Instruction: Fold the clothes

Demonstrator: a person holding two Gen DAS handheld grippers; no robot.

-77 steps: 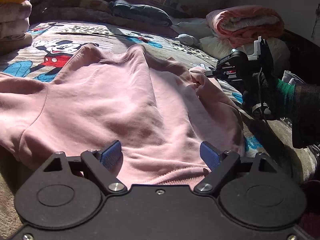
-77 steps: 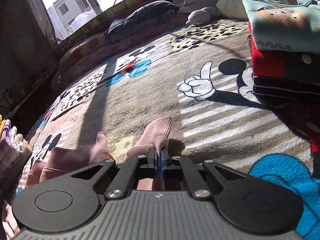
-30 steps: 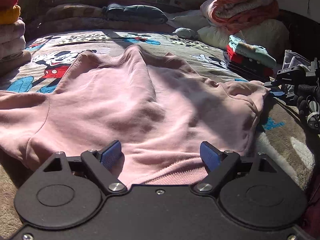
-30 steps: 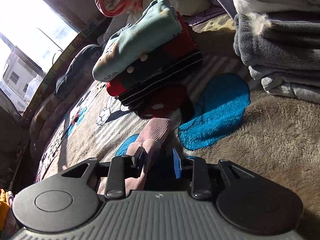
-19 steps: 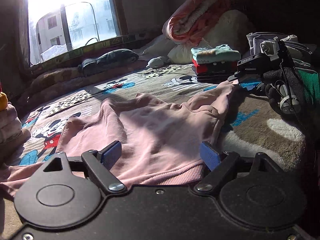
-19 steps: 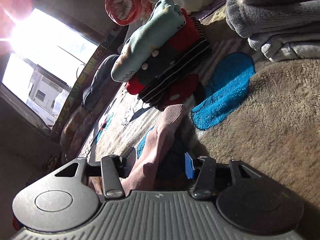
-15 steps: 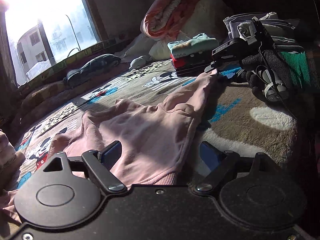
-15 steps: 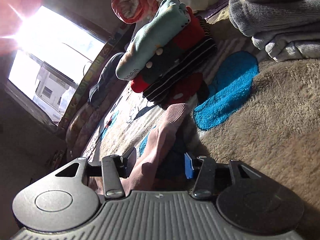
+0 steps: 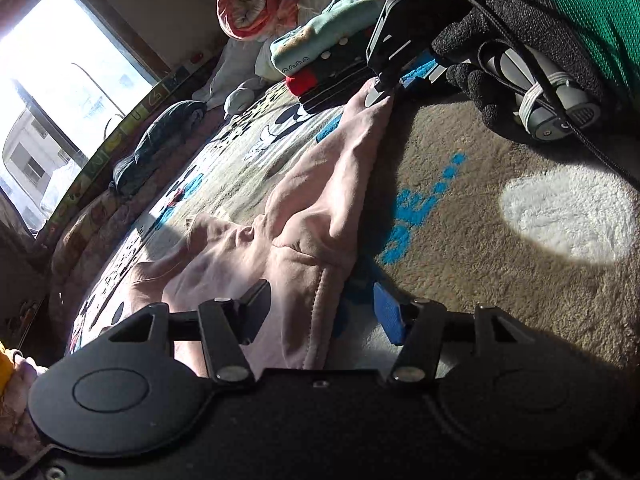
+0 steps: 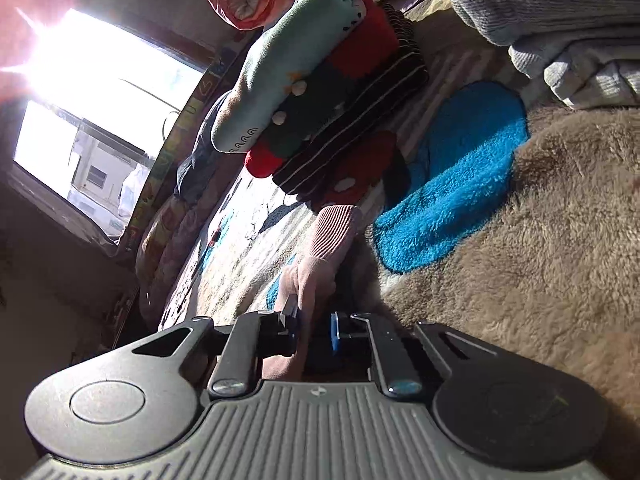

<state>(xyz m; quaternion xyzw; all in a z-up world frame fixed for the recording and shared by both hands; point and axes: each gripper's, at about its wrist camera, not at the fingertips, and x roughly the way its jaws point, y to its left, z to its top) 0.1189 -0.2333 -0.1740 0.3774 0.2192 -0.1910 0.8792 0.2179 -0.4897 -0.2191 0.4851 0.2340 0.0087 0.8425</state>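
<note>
My left gripper [image 9: 324,312] has its jaws spread wide, and the ribbed hem edge of the pale pink cotton sweatshirt [image 9: 308,224] runs up between them without either blue pad touching it as far as I can see. The sweatshirt lies stretched across the brown plush cartoon-print blanket [image 9: 480,216] on the bed, its body bunched toward the window side and 1 sleeve pulled out long toward my other tool.

My right gripper [image 10: 314,328] sits at the far end of that sleeve. Its jaws stand a little apart, and the sleeve passes between them, lying against the left pad (I cannot tell whether the cloth is truly gripped). The ribbed pink cuff [image 10: 334,228] pokes out past the fingertips and rests on the blanket beside a bright blue patch of the print.

Just beyond the cuff stands a stack of folded clothes [image 10: 320,92], mint green on top, then red and dark striped layers. A black textured glove [image 9: 520,52] on the person's hand wraps the right tool's handle.
</note>
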